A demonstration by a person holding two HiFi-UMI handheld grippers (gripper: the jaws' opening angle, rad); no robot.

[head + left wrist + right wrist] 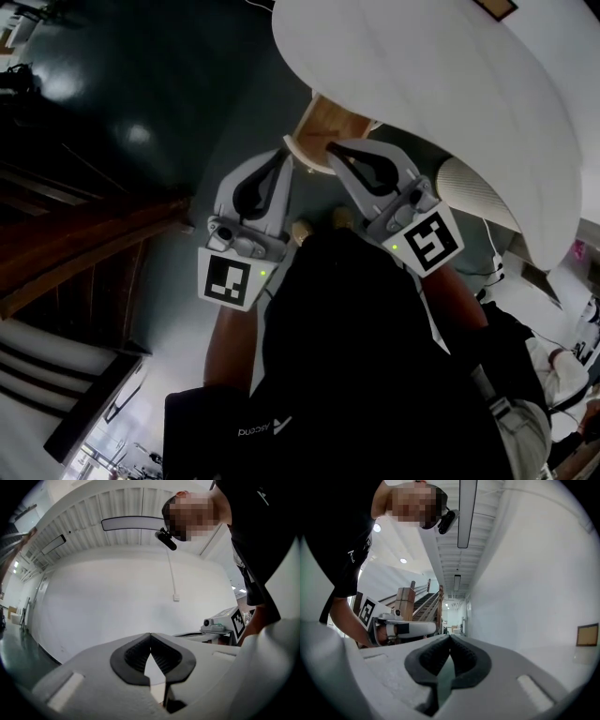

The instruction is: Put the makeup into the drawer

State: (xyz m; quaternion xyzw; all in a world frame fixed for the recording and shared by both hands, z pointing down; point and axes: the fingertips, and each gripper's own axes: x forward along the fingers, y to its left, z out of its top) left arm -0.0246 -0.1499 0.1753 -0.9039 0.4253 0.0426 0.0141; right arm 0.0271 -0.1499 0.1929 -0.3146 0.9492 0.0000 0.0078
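No makeup and no drawer show in any view. In the head view both grippers are held close to the person's chest in dark clothing, with their jaws pointing away. My left gripper (281, 156) is shut, its tips touching, with nothing between them (150, 637). My right gripper (333, 148) is shut too and holds nothing (450, 638). They sit side by side, a hand's width apart. Each gripper view looks up past the person's head; the right gripper (225, 623) shows in the left gripper view and the left gripper (401, 627) in the right gripper view.
A large white round tabletop (450, 84) fills the upper right of the head view, over a wooden base (328, 127). Dark glossy floor (141, 94) lies beyond. A wooden staircase (84, 244) runs along the left. White walls and ceiling lights fill both gripper views.
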